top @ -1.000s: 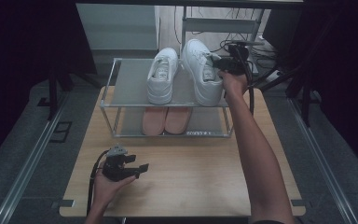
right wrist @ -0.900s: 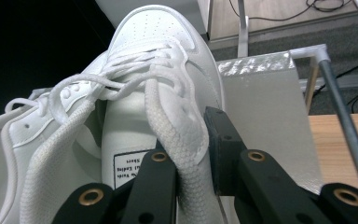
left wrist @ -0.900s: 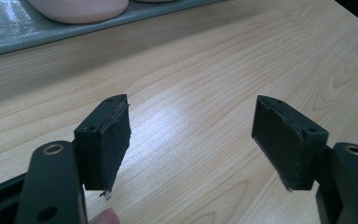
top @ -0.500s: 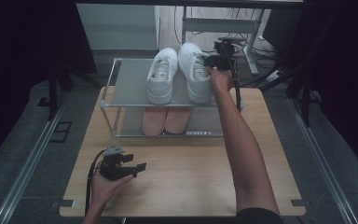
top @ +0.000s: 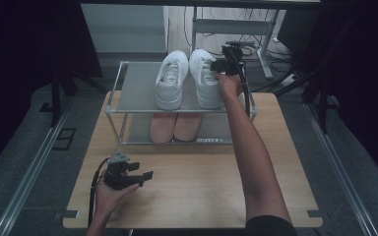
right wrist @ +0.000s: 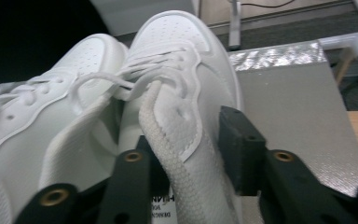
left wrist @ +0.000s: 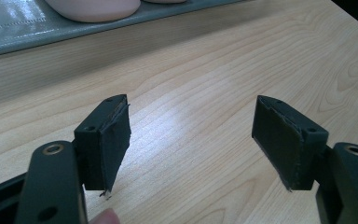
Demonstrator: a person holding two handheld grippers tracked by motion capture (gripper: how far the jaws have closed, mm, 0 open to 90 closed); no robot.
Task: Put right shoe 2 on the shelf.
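Nearest, the left gripper (top: 145,175) is held low over the wooden table (top: 197,187), its jaws spread with nothing between them. Farther off, a pair of pink shoes (top: 174,125) is kept on the lower shelf of the shoe rack (top: 128,88). On the top shelf, the right white sneaker (top: 205,81) is straddled at its collar by the right gripper (top: 215,66); its jaws have just been opening and are loosened around the side wall, beside the left white sneaker (top: 172,78).
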